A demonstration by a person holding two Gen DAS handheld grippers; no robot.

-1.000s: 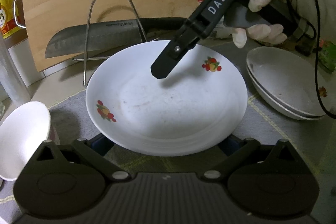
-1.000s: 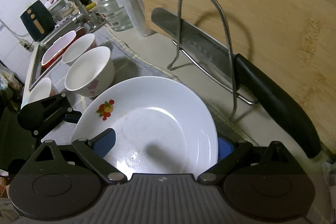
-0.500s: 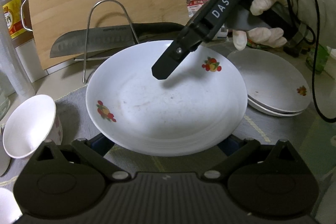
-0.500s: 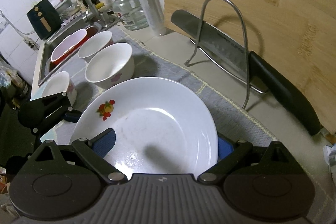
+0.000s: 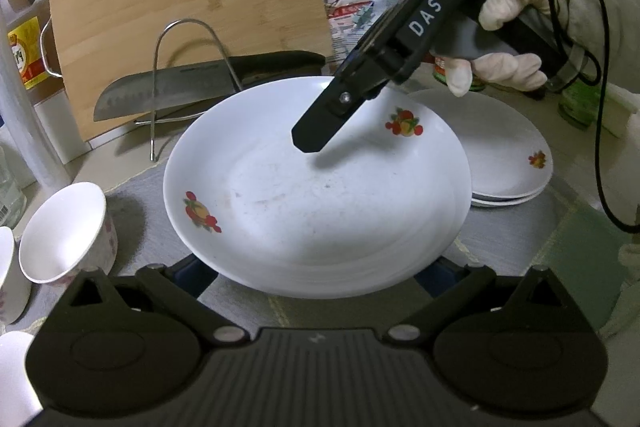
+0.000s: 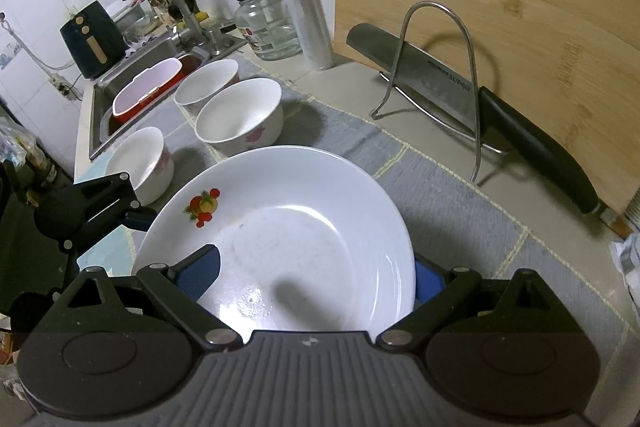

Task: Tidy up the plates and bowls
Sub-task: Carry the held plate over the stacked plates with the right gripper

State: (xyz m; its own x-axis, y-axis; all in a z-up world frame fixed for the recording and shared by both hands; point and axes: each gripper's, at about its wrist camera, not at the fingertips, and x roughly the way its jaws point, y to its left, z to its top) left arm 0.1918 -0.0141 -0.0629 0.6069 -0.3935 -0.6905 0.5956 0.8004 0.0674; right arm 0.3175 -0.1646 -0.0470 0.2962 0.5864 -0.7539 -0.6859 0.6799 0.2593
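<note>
Bamboo board (image 5: 180, 7), knife (image 5: 192, 91) behind held plate (image 5: 316, 195).

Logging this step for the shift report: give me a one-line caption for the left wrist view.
Right claw reaches over the fruit-patterned white plate, stacked plates beyond.
</note>
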